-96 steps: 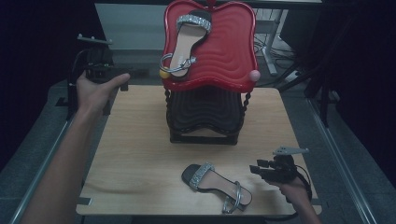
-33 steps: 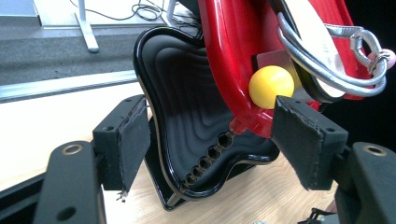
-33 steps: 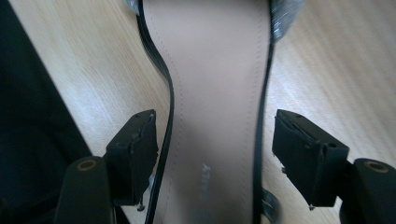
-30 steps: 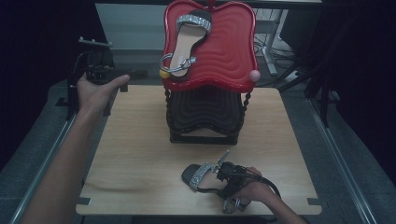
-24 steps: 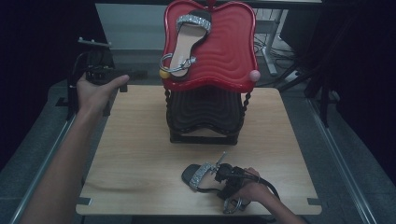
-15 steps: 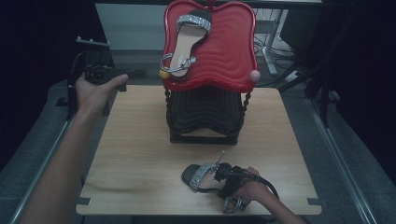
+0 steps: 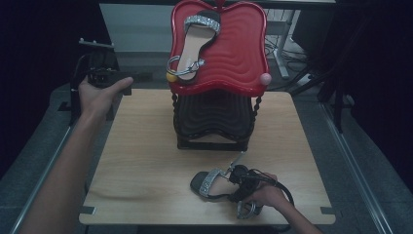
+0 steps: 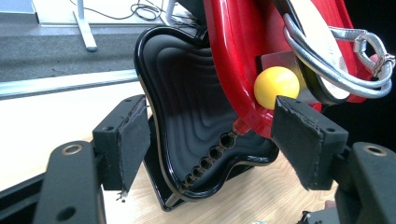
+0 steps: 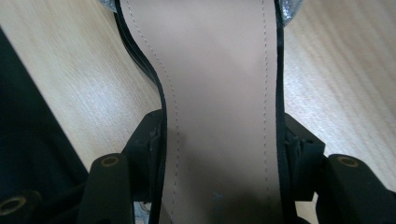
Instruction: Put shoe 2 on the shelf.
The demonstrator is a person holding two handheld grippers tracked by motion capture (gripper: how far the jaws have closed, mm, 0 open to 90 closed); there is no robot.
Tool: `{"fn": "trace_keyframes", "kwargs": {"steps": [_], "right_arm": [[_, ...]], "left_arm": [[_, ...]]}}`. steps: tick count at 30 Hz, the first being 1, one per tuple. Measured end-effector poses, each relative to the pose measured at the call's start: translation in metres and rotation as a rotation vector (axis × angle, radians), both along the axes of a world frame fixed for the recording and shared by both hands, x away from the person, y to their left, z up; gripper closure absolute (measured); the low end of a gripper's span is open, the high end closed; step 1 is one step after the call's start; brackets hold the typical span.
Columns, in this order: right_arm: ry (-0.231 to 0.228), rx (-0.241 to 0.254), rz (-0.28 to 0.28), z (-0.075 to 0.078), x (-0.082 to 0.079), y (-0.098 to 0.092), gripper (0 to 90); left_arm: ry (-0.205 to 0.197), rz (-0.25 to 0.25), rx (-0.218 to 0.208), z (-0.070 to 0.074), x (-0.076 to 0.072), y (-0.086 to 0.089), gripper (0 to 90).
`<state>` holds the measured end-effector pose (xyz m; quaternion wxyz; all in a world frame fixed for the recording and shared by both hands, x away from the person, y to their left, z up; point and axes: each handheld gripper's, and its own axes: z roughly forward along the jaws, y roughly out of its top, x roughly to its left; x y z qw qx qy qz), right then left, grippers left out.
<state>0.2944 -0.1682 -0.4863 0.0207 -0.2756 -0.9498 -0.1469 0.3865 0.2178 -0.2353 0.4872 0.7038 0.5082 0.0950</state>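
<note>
At upper left, the left gripper [image 7: 104,73] hangs wide open, empty. At centre, the red rack [image 7: 238,53] holds one sandal [image 7: 195,44]. At lower right, the right gripper [image 7: 242,181] clamps the other sandal [image 7: 210,181] on the table [image 7: 141,161]; this looks like the grasp, so next comes lifting it onto the rack.

From above we look forward and down on the whole table [image 7: 146,146], the red stand [image 7: 234,53] at its far side. Our left gripper [image 8: 210,135] camera looks out between its spread jaws at that same stand [image 8: 233,56] just ahead. Our right gripper [image 9: 219,154] camera sits very near a sandal [image 9: 219,70] between its jaws, the sandal [image 7: 214,183] we see at the table's near edge.
</note>
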Motion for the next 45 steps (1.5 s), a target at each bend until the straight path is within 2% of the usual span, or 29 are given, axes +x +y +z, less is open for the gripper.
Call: {"fn": "trace_keyframes", "kwargs": {"steps": [1, 2, 4, 5, 6, 8, 9, 11, 12, 16, 17, 18, 19, 20, 22, 23, 24, 27, 28, 29, 30, 32, 34, 37, 38, 39, 40, 43, 45], "right_arm": [[0.0, 0.0, 0.0, 0.0, 0.0, 0.0, 42.6], [0.001, 0.033, -0.016, 0.005, 0.001, -0.006, 42.6], [-0.003, 0.063, -0.028, 0.011, 0.002, -0.014, 42.6], [-0.003, 0.063, -0.028, 0.011, 0.002, -0.014, 42.6], [-0.002, 0.102, -0.05, 0.017, 0.003, -0.023, 42.6], [0.003, 0.139, -0.075, 0.022, 0.004, -0.034, 42.6], [0.003, 0.139, -0.075, 0.022, 0.004, -0.034, 42.6], [0.003, 0.186, -0.108, 0.029, 0.006, -0.05, 42.6], [0.002, 0.223, -0.139, 0.033, 0.006, -0.065, 42.6], [0.001, 0.293, -0.191, 0.037, 0.006, -0.094, 42.7], [0.001, 0.293, -0.191, 0.037, 0.006, -0.094, 42.7], [0.004, 0.334, -0.225, 0.037, 0.006, -0.112, 42.7], [0.004, 0.334, -0.225, 0.037, 0.006, -0.112, 42.7], [-0.002, 0.36, -0.256, 0.038, 0.005, -0.127, 42.7], [-0.003, 0.383, -0.288, 0.038, 0.005, -0.142, 42.7], [-0.003, 0.383, -0.288, 0.038, 0.005, -0.142, 42.7], [-0.009, 0.398, -0.321, 0.04, 0.005, -0.156, 42.7], [-0.02, 0.416, -0.349, 0.042, 0.006, -0.169, 42.7], [-0.027, 0.446, -0.391, 0.046, 0.007, -0.184, 42.7], [-0.027, 0.446, -0.391, 0.046, 0.007, -0.184, 42.7], [-0.039, 0.474, -0.422, 0.051, 0.008, -0.196, 42.7], [-0.042, 0.483, -0.432, 0.053, 0.009, -0.2, 42.8], [-0.068, 0.506, -0.468, 0.065, 0.014, -0.215, 42.7], [-0.072, 0.529, -0.49, 0.072, 0.018, -0.222, 42.7], [-0.084, 0.557, -0.507, 0.082, 0.024, -0.23, 42.8], [-0.084, 0.557, -0.507, 0.082, 0.024, -0.23, 42.8], [-0.091, 0.572, -0.517, 0.089, 0.029, -0.235, 42.7], [-0.104, 0.581, -0.526, 0.096, 0.033, -0.24, 42.8], [-0.136, 0.579, -0.538, 0.108, 0.037, -0.243, 42.8]], "left_arm": [[0.0, 0.0, 0.0, 0.0, 0.0, 0.0, 28.3], [0.0, 0.002, -0.003, 0.0, 0.0, 0.001, 28.3], [0.0, 0.004, -0.009, 0.0, 0.0, 0.002, 28.3], [0.0, 0.004, -0.009, 0.0, 0.0, 0.002, 28.3], [-0.001, 0.005, -0.012, 0.0, -0.001, 0.003, 28.3], [-0.002, 0.007, -0.011, 0.001, -0.001, 0.004, 28.4], [-0.002, 0.007, -0.011, 0.001, -0.001, 0.004, 28.4], [-0.004, 0.007, -0.011, 0.001, -0.002, 0.004, 28.4], [-0.004, 0.007, -0.011, 0.001, -0.001, 0.003, 28.4], [-0.003, 0.005, -0.01, 0.0, -0.001, 0.003, 28.4], [-0.003, 0.005, -0.01, 0.0, -0.001, 0.003, 28.4], [-0.003, 0.007, -0.01, 0.0, -0.001, 0.003, 28.4], [-0.003, 0.007, -0.01, 0.0, -0.001, 0.003, 28.4], [-0.002, 0.008, -0.009, 0.0, -0.001, 0.003, 28.4], [-0.002, 0.008, -0.007, 0.0, -0.001, 0.002, 28.4], [-0.002, 0.008, -0.004, 0.001, -0.001, 0.002, 28.4], [-0.002, 0.007, -0.001, 0.001, -0.001, 0.001, 28.5], [-0.002, 0.005, 0.001, 0.001, -0.001, 0.0, 28.5], [-0.003, 0.004, 0.004, 0.002, -0.001, -0.001, 28.5], [-0.003, 0.004, 0.004, 0.002, -0.001, -0.001, 28.5], [-0.004, 0.004, 0.004, 0.003, 0.0, -0.001, 28.5], [-0.004, 0.006, 0.004, 0.003, 0.0, -0.001, 28.5], [-0.004, 0.008, 0.003, 0.004, 0.0, -0.001, 28.6], [-0.002, 0.007, 0.004, 0.004, 0.0, -0.001, 28.7], [-0.001, 0.006, 0.007, 0.004, 0.0, -0.001, 28.7], [-0.001, 0.006, 0.007, 0.004, 0.0, -0.001, 28.7], [-0.001, 0.005, 0.009, 0.004, 0.0, -0.001, 28.7], [-0.001, 0.005, 0.009, 0.004, 0.0, -0.001, 28.7], [0.001, 0.004, 0.012, 0.004, 0.001, -0.002, 28.7]]}}
